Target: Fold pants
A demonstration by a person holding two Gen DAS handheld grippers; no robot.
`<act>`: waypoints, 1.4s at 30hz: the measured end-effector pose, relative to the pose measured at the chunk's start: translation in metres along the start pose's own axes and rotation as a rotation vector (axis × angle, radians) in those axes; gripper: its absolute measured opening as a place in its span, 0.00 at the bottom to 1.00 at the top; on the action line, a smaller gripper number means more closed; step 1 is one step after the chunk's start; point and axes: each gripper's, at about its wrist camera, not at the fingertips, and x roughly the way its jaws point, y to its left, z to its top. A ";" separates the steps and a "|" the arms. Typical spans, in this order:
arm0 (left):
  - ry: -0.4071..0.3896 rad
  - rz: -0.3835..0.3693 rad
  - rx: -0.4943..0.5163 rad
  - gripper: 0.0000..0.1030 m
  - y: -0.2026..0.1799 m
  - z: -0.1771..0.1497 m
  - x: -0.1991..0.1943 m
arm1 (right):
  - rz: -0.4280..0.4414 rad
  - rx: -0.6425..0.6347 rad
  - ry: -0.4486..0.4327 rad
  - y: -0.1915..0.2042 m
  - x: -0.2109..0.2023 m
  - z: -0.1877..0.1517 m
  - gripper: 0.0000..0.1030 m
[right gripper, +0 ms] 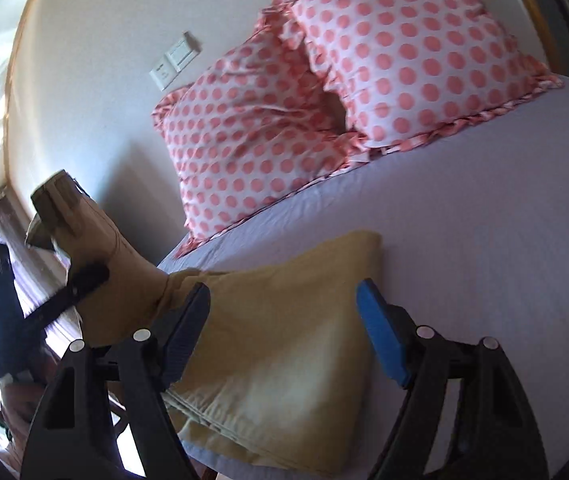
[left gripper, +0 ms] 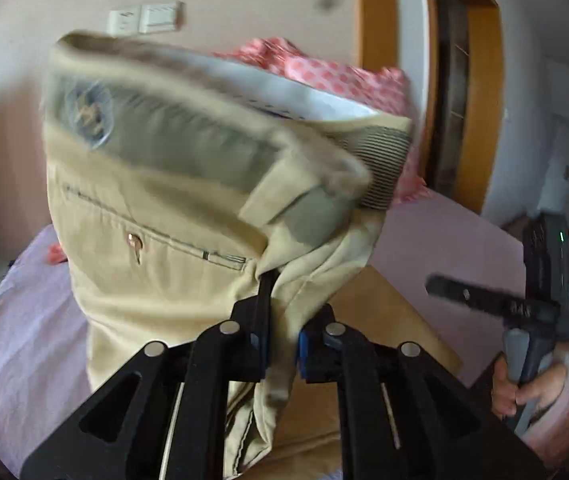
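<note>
— The khaki pants (left gripper: 156,216) stand lifted off the bed (right gripper: 484,264), waist end up, belt still threaded through the loops; the leg end lies flat on the lilac sheet, already doubled over itself.

— Which step, would you say?

— The last fold, by my reading: the waist half is raised over the legs and looks ready to be laid down on them. The next move calls for carrying that end forward and lowering it squarely, so the edges meet rather than skew.

— And the left gripper (left gripper: 280,344)?

— Its fingers are pinched tight on a bunched ridge of cloth just below the back pocket, the blue pads nearly meeting with the fabric between them.

— The right gripper (right gripper: 284,332)?

— Fingers (right gripper: 380,332) spread wide, holding nothing, poised just above the folded legs; whether one pad brushes the cloth I cannot tell.

— Anything else about?

— Two polka-dot pillows (right gripper: 324,100) against the wall, well apart from the pants.
</note>
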 end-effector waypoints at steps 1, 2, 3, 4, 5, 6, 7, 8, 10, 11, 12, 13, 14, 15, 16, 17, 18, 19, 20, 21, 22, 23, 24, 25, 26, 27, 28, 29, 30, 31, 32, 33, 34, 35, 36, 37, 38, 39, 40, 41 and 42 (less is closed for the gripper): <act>0.052 -0.034 0.050 0.10 -0.018 -0.013 0.016 | -0.020 0.035 -0.005 -0.012 -0.006 0.002 0.75; 0.095 -0.061 0.083 0.10 -0.031 -0.025 0.029 | -0.033 0.063 -0.008 -0.022 -0.010 0.004 0.75; 0.130 -0.089 0.098 0.10 -0.039 -0.035 0.038 | -0.044 0.086 -0.008 -0.031 -0.013 0.004 0.75; 0.156 -0.117 0.098 0.10 -0.043 -0.043 0.044 | -0.051 0.100 -0.006 -0.038 -0.013 0.005 0.75; 0.170 -0.129 0.093 0.09 -0.046 -0.048 0.048 | -0.055 0.110 -0.004 -0.043 -0.015 0.006 0.75; 0.166 -0.124 0.092 0.09 -0.047 -0.050 0.048 | -0.059 0.114 -0.004 -0.046 -0.017 0.006 0.75; 0.149 -0.121 0.096 0.09 -0.046 -0.049 0.045 | -0.059 0.117 -0.004 -0.048 -0.017 0.007 0.75; 0.128 -0.117 0.100 0.08 -0.046 -0.047 0.040 | -0.051 0.120 -0.006 -0.048 -0.017 0.009 0.75; 0.089 -0.129 0.084 0.08 -0.045 -0.041 0.027 | -0.017 0.129 -0.006 -0.047 -0.016 0.012 0.75; 0.073 -0.126 0.089 0.08 -0.048 -0.040 0.022 | 0.003 0.137 -0.002 -0.047 -0.014 0.015 0.75; 0.067 -0.120 0.105 0.08 -0.054 -0.040 0.018 | 0.023 0.145 0.004 -0.046 -0.013 0.016 0.75; 0.080 -0.116 0.132 0.08 -0.061 -0.043 0.021 | 0.042 0.153 0.012 -0.045 -0.011 0.016 0.76; 0.102 -0.115 0.154 0.09 -0.066 -0.049 0.025 | 0.058 0.162 0.024 -0.043 -0.008 0.015 0.76; 0.136 -0.118 0.162 0.12 -0.069 -0.056 0.033 | 0.068 0.168 0.038 -0.042 -0.005 0.014 0.76; 0.161 -0.131 0.151 0.13 -0.070 -0.061 0.039 | 0.077 0.172 0.058 -0.041 0.000 0.013 0.76; 0.164 -0.149 0.122 0.15 -0.067 -0.063 0.038 | 0.081 0.171 0.080 -0.039 0.004 0.012 0.76; 0.155 -0.177 0.092 0.22 -0.063 -0.065 0.032 | 0.078 0.163 0.106 -0.037 0.009 0.011 0.76; 0.147 -0.229 0.047 0.28 -0.055 -0.062 0.024 | 0.068 0.152 0.128 -0.036 0.013 0.010 0.76; 0.135 -0.304 -0.016 0.37 -0.044 -0.058 0.013 | 0.056 0.139 0.154 -0.034 0.018 0.009 0.75; 0.108 -0.366 -0.085 0.48 -0.030 -0.054 0.002 | 0.042 0.128 0.179 -0.033 0.022 0.009 0.75; 0.079 -0.397 -0.150 0.53 -0.013 -0.050 -0.008 | 0.036 0.121 0.198 -0.034 0.027 0.008 0.74; 0.054 -0.393 -0.214 0.60 0.008 -0.046 -0.017 | 0.031 0.115 0.215 -0.034 0.032 0.008 0.72; 0.042 -0.351 -0.272 0.64 0.029 -0.042 -0.023 | 0.020 0.111 0.230 -0.034 0.036 0.008 0.71; 0.039 -0.286 -0.326 0.64 0.052 -0.041 -0.025 | 0.009 0.105 0.244 -0.035 0.041 0.008 0.71; 0.053 -0.215 -0.381 0.64 0.076 -0.041 -0.024 | -0.007 0.101 0.259 -0.036 0.045 0.007 0.67; 0.079 -0.156 -0.433 0.64 0.099 -0.042 -0.020 | -0.028 0.086 0.265 -0.036 0.049 0.007 0.64; 0.109 -0.114 -0.486 0.64 0.121 -0.045 -0.016 | -0.039 0.070 0.274 -0.035 0.053 0.007 0.62; 0.142 -0.094 -0.524 0.63 0.139 -0.047 -0.009 | -0.033 0.062 0.280 -0.035 0.056 0.008 0.58; 0.168 -0.073 -0.560 0.63 0.154 -0.051 -0.002 | -0.015 0.059 0.296 -0.033 0.059 0.007 0.53; 0.193 -0.069 -0.591 0.63 0.167 -0.054 0.004 | -0.005 0.051 0.315 -0.032 0.063 0.005 0.50; 0.221 -0.097 -0.618 0.63 0.176 -0.056 0.012 | -0.012 0.031 0.309 -0.029 0.063 0.005 0.50; 0.258 -0.134 -0.643 0.63 0.183 -0.058 0.022 | -0.014 0.015 0.312 -0.028 0.064 0.005 0.50; 0.292 -0.159 -0.658 0.63 0.186 -0.060 0.031 | -0.012 0.014 0.312 -0.028 0.064 0.005 0.50; 0.319 -0.172 -0.652 0.63 0.184 -0.063 0.036 | -0.011 0.022 0.312 -0.031 0.065 0.006 0.49; 0.346 -0.176 -0.628 0.63 0.181 -0.063 0.042 | -0.002 0.035 0.309 -0.034 0.065 0.007 0.48; 0.346 -0.162 -0.600 0.63 0.177 -0.061 0.045 | 0.005 0.043 0.306 -0.036 0.066 0.008 0.46; 0.357 -0.144 -0.583 0.63 0.176 -0.058 0.049 | 0.004 0.039 0.308 -0.036 0.067 0.008 0.46; 0.364 -0.146 -0.580 0.63 0.175 -0.056 0.052 | 0.005 0.030 0.311 -0.035 0.069 0.009 0.46; 0.367 -0.156 -0.586 0.63 0.176 -0.055 0.054 | 0.009 0.020 0.314 -0.034 0.070 0.008 0.46; 0.362 -0.162 -0.588 0.63 0.177 -0.054 0.057 | 0.018 0.012 0.316 -0.033 0.071 0.008 0.44; 0.358 -0.169 -0.589 0.61 0.178 -0.054 0.060 | 0.042 0.008 0.324 -0.032 0.073 0.008 0.37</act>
